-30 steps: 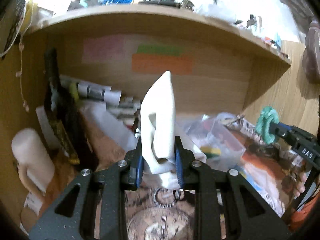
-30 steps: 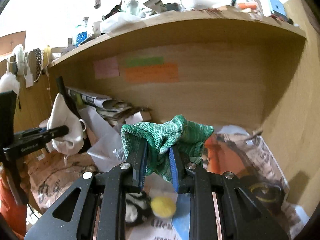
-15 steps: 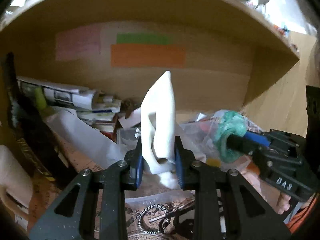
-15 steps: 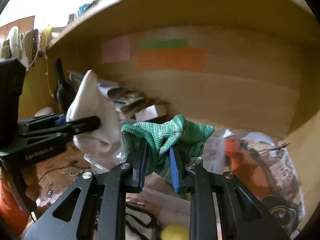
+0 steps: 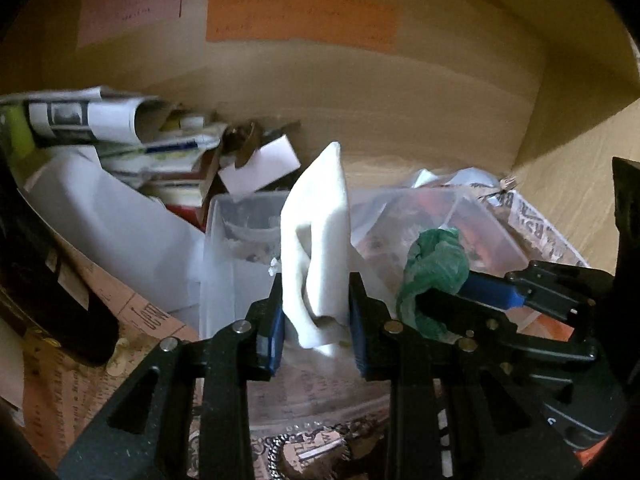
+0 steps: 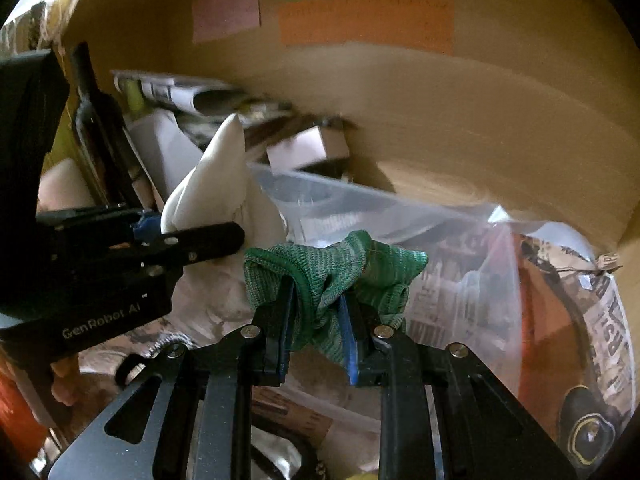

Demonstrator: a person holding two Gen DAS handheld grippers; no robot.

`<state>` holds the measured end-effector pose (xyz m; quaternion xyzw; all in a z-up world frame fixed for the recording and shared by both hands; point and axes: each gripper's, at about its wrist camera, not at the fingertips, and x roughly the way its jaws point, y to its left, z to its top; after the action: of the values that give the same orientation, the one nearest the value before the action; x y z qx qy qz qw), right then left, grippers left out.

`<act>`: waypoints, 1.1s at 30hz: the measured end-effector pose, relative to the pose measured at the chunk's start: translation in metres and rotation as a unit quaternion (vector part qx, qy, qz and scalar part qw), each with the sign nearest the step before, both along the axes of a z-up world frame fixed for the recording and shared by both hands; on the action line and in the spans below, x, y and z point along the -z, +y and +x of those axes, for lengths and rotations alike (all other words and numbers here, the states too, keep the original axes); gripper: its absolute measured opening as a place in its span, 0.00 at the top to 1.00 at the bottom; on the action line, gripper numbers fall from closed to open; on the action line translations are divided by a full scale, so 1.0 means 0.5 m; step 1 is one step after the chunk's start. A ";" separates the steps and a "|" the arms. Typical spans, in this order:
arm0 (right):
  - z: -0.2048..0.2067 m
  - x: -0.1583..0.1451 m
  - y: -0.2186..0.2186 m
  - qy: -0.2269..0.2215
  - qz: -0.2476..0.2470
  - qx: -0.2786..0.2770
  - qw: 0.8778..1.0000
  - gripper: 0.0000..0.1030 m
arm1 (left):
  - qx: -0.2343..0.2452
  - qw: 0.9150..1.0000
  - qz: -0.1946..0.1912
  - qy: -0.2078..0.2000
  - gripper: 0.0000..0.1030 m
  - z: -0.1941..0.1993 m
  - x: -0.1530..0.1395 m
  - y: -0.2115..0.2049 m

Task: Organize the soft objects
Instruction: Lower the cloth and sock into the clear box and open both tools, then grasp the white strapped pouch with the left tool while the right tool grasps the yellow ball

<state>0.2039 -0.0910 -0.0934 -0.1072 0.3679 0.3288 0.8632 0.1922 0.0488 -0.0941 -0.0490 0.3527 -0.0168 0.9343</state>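
Observation:
My left gripper (image 5: 316, 320) is shut on a white cloth (image 5: 316, 248) that stands up in a point between the jaws. My right gripper (image 6: 316, 320) is shut on a bunched green knitted cloth (image 6: 336, 272). Both are held over a clear plastic box (image 5: 232, 248) inside the wooden shelf. In the left wrist view the green cloth (image 5: 434, 276) and right gripper (image 5: 480, 300) sit just right of the white cloth. In the right wrist view the white cloth (image 6: 212, 184) and left gripper (image 6: 192, 240) are at the left, close by.
The clear box (image 6: 400, 216) stands on newspaper (image 6: 600, 320). Rolled papers (image 5: 92, 120) and small boxes are piled at the back left. A dark bottle (image 6: 96, 120) stands at the left. Coloured notes (image 5: 300, 16) are stuck on the back wall. The side wall (image 5: 580, 168) is on the right.
Both grippers have moved forward into the shelf and closer together, carrying their cloths to above the clear box. The grips have not changed.

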 end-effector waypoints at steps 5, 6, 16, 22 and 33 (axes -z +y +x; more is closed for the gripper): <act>0.003 0.015 0.001 0.011 -0.007 -0.003 1.000 0.76 | 0.003 1.000 -0.001 0.018 0.70 0.006 0.018 0.000; 0.002 0.014 0.001 0.010 -0.008 -0.003 1.000 0.75 | 0.004 1.000 0.000 0.018 0.65 0.004 0.018 -0.002; -0.028 -0.047 -0.032 -0.042 0.017 0.011 0.999 0.44 | 0.001 1.000 -0.013 -0.023 0.39 -0.048 -0.035 0.007; -0.072 -0.112 -0.079 -0.092 0.043 0.031 0.994 0.28 | -0.006 0.997 -0.005 -0.077 0.26 -0.111 -0.097 0.007; -0.162 -0.153 -0.170 -0.150 0.049 0.072 0.985 0.17 | -0.007 0.995 0.001 -0.104 0.03 -0.210 -0.113 -0.009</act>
<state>0.1227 -0.1761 -0.0168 -0.0861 0.2249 0.2637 0.9340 0.0873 0.0443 -0.0375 -0.0482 0.2535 -0.0146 0.9660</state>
